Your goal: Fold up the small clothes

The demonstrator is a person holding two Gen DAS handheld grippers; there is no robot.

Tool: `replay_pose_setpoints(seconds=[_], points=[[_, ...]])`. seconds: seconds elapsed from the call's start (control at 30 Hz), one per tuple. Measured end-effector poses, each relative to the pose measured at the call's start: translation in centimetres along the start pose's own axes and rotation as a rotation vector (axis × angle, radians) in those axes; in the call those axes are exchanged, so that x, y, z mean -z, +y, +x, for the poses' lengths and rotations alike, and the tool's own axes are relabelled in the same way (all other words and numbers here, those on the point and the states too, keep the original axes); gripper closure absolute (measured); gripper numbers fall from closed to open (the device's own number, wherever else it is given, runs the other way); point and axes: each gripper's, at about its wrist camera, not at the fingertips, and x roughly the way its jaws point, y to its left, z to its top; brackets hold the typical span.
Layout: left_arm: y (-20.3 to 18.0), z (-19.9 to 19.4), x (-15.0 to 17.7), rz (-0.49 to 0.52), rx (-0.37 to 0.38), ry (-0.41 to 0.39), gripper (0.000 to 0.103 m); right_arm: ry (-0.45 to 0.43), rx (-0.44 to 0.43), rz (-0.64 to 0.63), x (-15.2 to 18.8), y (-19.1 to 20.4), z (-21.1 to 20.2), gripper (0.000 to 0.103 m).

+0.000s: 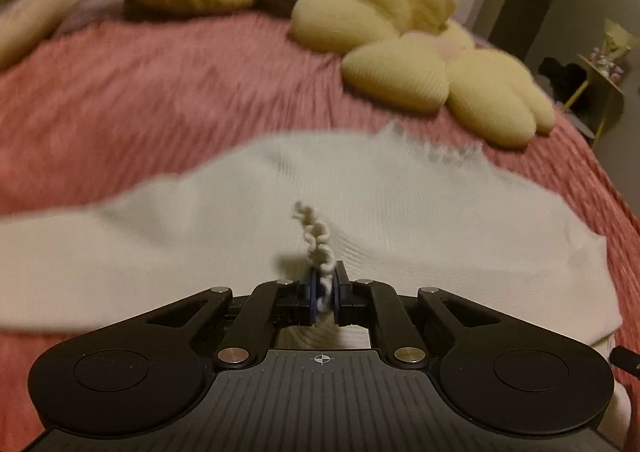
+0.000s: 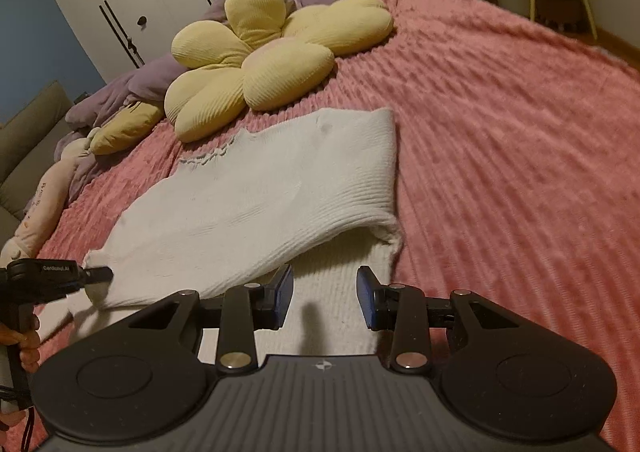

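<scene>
Knit point(image 2: 256, 191) lies on bedspread point(image 2: 500, 131), 1 fold already laid over lower layer. Left gripper point(image 1: 324, 292) pinches knit's frayed edge. Right gripper point(image 2: 325, 298) stands part-open, empty. Further folding remains.

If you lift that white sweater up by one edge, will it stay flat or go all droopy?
Probably droopy: the white sweater is soft ribbed knit, already folded over itself. It likely won't slip, since the left gripper pinches just a curly edge. It looks light.
</scene>
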Motion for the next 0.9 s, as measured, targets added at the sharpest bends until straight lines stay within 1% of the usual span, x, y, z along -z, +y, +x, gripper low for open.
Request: replay_pose_setpoints(seconds=[0.07, 0.17, 0.2, 0.23, 0.27, 0.33, 0.37, 0.4, 0.43, 0.47, 0.53, 0.6, 0.63, 0.7, 0.77, 0.8, 0.87, 0.9], points=[[-0.2, -0.4, -0.9, 0.017, -0.006, -0.045, 0.094, -0.001, -0.004, -0.005, -0.2, 0.2, 0.5, 0.069], [0.0, -0.9, -2.0, 0.022, -0.022, -0.096, 0.094, -0.013, 0.031, -0.046, -0.6, 0.8, 1.7, 0.07], [0.1, -1.1, -2.3, 0.02, -0.03, -0.11, 0.094, -0.007, 0.062, -0.072, -0.8, 1.0, 2.3, 0.072], [0.2, -1.2, -2.5, 0.02, -0.034, -0.122, 0.094, -0.001, 0.095, -0.097, -1.0, 1.3, 2.9, 0.08], [0.3, -1.3, -2.6, 0.023, -0.041, -0.131, 0.094, 0.007, 0.117, -0.122, -1.1, 1.5, 3.5, 0.082], [0.6, -1.3, -2.7, 0.031, -0.056, -0.138, 0.094, 0.008, 0.125, -0.16, -1.3, 1.8, 4.2, 0.083], [0.8, -1.0, -2.6, 0.031, -0.058, -0.132, 0.094, 0.008, 0.135, -0.18, -1.3, 2.1, 4.3, 0.084], [1.0, -0.7, -2.5, 0.024, -0.053, -0.12, 0.094, 0.003, 0.152, -0.197, -1.4, 2.3, 4.3, 0.089], [1.2, -0.3, -2.3, 0.017, -0.047, -0.104, 0.093, -0.004, 0.16, -0.197, -1.4, 2.2, 4.2, 0.09], [1.4, 0.3, -2.0, 0.011, -0.044, -0.084, 0.093, -0.005, 0.163, -0.183, -1.3, 2.0, 4.1, 0.091], [1.8, 1.3, -1.3, 0.009, -0.054, -0.051, 0.093, -0.007, 0.183, -0.153, -1.2, 1.4, 3.9, 0.097], [2.0, 2.4, -0.6, 0.019, -0.057, -0.009, 0.092, -0.003, 0.182, -0.15, -1.0, 1.0, 3.7, 0.097], [2.2, 2.6, -0.3, 0.024, -0.062, -0.002, 0.091, 0.005, 0.177, -0.155, -0.9, 1.0, 3.5, 0.096], [2.7, 2.8, -0.1, 0.021, -0.056, 0.003, 0.086, 0.014, 0.152, -0.162, -1.0, 1.2, 2.6, 0.092], [3.5, 2.7, -0.1, -0.016, -0.045, -0.003, 0.087, -0.017, 0.111, -0.188, -1.1, 1.6, 1.1, 0.092], [3.8, 2.7, -0.3, -0.037, -0.035, -0.006, 0.091, -0.036, 0.095, -0.207, -1.2, 2.0, 0.5, 0.091], [4.0, 2.6, -0.5, -0.054, -0.025, -0.012, 0.091, -0.065, 0.088, -0.226, -1.4, 2.7, 0.1, 0.091], [3.8, 2.4, -0.6, -0.048, -0.027, -0.021, 0.092, -0.065, 0.091, -0.237, -1.5, 3.0, 0.4, 0.091]])
